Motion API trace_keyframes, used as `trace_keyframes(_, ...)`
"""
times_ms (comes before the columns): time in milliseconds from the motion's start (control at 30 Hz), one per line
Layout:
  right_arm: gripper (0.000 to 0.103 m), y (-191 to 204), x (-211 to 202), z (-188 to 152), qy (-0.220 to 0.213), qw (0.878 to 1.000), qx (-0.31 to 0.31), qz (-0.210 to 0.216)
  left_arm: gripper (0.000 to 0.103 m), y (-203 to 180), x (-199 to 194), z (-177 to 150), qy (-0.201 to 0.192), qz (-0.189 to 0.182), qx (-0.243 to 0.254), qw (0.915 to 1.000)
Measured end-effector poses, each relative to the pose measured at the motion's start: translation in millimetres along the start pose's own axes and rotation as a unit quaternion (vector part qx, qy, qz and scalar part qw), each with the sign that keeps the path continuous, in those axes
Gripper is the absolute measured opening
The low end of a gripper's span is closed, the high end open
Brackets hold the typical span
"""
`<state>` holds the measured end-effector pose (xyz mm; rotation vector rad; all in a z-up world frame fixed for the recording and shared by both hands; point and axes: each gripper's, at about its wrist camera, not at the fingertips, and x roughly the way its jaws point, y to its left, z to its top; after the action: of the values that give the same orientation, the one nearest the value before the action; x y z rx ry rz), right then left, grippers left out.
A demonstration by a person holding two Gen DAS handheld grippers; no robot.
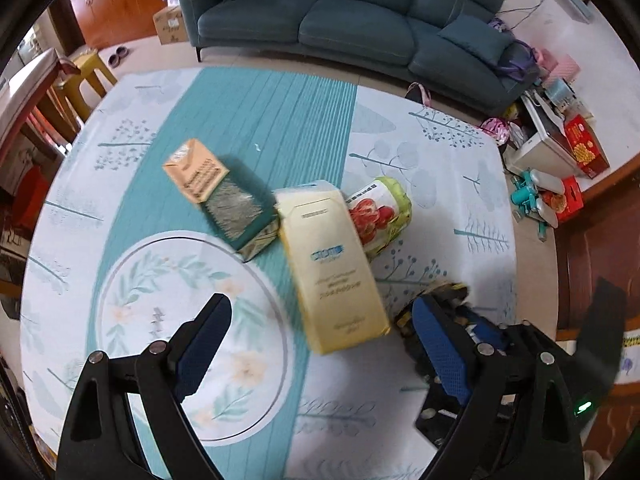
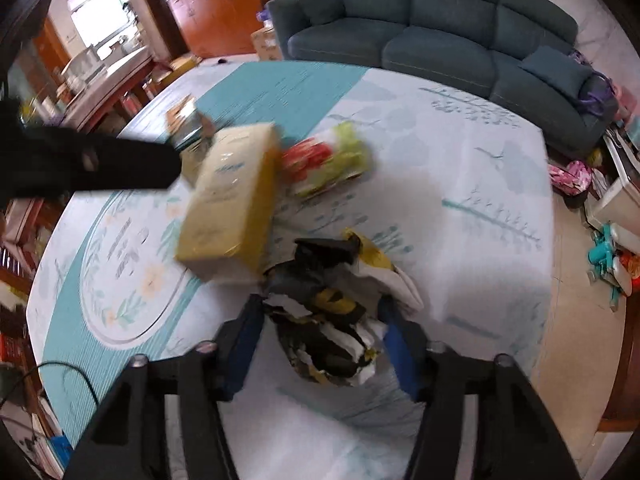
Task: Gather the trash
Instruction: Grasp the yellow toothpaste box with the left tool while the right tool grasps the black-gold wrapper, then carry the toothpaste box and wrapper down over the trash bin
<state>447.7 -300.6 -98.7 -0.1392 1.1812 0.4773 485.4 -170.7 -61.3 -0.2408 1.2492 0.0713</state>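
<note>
A pale yellow box lies on the table, just ahead of my open, empty left gripper. An orange and green carton lies to its left, a green jar with a red fruit label on its side to its right. In the right wrist view the yellow box, the jar and the carton are blurred. My right gripper has its fingers on both sides of a crumpled black, yellow and white wrapper; the wrapper's edge shows in the left wrist view.
The table carries a teal and white floral cloth. A dark teal sofa stands behind it. Boxes and clutter lie on the floor to the right. The left gripper's arm crosses the right wrist view at the left.
</note>
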Motion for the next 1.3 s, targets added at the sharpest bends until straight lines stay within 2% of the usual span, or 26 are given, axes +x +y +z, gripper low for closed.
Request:
trace_keyframes(167,0.054,-41,1,14,-0.006,0.997,0.068,0.018,0.091,-10,24,9,0.013,0.022,-0.022,0.9994)
trace_keyframes(333,0.054,-58,6,20,-0.008,0.994,0.103,0.042,0.088,-9,41,10,0.025,0.052,-0.045,0.9973)
trace_keyframes(433,0.054,-57,7,19,-0.011,0.994,0.103,0.043,0.074,-5,53,9,0.044,0.050,-0.056,0.9962)
trace_keyframes(500,0.054,-57,8,19,-0.012,0.994,0.102,0.043,0.056,-1,61,7,0.057,0.040,-0.064,0.9955)
trace_keyframes(533,0.053,-56,8,18,-0.012,0.994,0.102,0.044,0.051,1,65,6,0.066,0.033,-0.068,0.9949)
trace_keyframes(600,0.053,-57,6,17,-0.012,0.994,0.103,0.046,0.049,3,66,3,0.061,0.033,-0.068,0.9953)
trace_keyframes(800,0.049,-54,-1,12,-0.016,0.992,0.111,0.051,0.048,12,49,-14,0.039,0.020,-0.053,0.9976)
trace_keyframes(1000,0.046,-43,-15,3,-0.025,0.989,0.131,0.071,0.048,28,16,-31,0.023,0.005,-0.045,0.9987)
trace_keyframes(1300,0.046,8,-61,-25,-0.048,0.985,0.142,0.086,0.048,55,-64,-75,-0.017,-0.010,0.010,0.9998)
